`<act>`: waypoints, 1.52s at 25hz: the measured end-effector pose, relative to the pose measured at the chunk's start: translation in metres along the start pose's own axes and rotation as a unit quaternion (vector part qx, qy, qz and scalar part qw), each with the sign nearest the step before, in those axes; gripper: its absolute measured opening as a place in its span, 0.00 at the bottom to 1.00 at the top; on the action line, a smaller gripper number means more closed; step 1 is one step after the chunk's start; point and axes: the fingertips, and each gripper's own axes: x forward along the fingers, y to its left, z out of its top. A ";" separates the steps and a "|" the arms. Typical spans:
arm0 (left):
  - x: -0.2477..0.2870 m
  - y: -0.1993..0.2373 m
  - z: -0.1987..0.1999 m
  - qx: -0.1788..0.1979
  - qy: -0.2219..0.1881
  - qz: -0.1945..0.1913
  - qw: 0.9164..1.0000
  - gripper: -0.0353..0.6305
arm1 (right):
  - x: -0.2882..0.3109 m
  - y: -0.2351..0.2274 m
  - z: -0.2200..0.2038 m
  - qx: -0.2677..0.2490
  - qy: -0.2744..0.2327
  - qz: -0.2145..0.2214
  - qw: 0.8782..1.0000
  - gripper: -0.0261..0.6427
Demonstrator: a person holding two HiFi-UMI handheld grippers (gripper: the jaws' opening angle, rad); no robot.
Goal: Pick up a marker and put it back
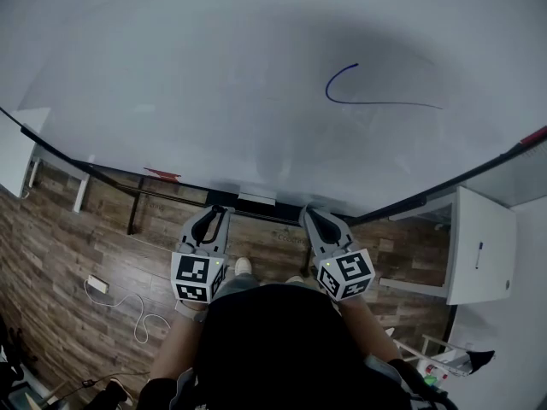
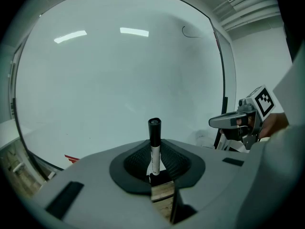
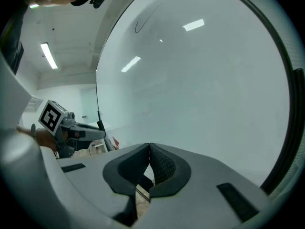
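Here, the left tool (image 2: 155, 165) pinches a marker (image 2: 154, 142) low on its white barrel, with the black end pointing toward the whiteboard (image 2: 119, 70). The barrel's lower end is hidden behind the jaws, and the head view hardly shows the marker. The right tool (image 3: 149, 152) is pressed together with nothing between its jaws. A blue line (image 1: 376, 102) crosses the board. A red thing (image 1: 162, 174) at its lower edge is too small to identify.
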 end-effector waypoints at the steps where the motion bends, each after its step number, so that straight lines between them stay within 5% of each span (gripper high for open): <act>1: 0.000 0.001 0.000 0.000 0.002 0.001 1.000 0.17 | 0.001 0.001 0.000 0.000 0.001 0.001 1.000 0.08; 10: 0.009 -0.003 0.009 0.003 -0.006 -0.015 1.000 0.17 | -0.001 -0.006 -0.001 0.003 0.000 -0.013 1.000 0.08; 19: 0.036 -0.048 0.035 0.030 -0.029 -0.092 0.995 0.17 | -0.033 -0.037 -0.010 0.023 -0.007 -0.076 0.997 0.08; 38: 0.096 -0.176 0.034 0.069 -0.008 -0.256 0.964 0.17 | -0.145 -0.099 -0.045 0.078 -0.012 -0.228 0.971 0.08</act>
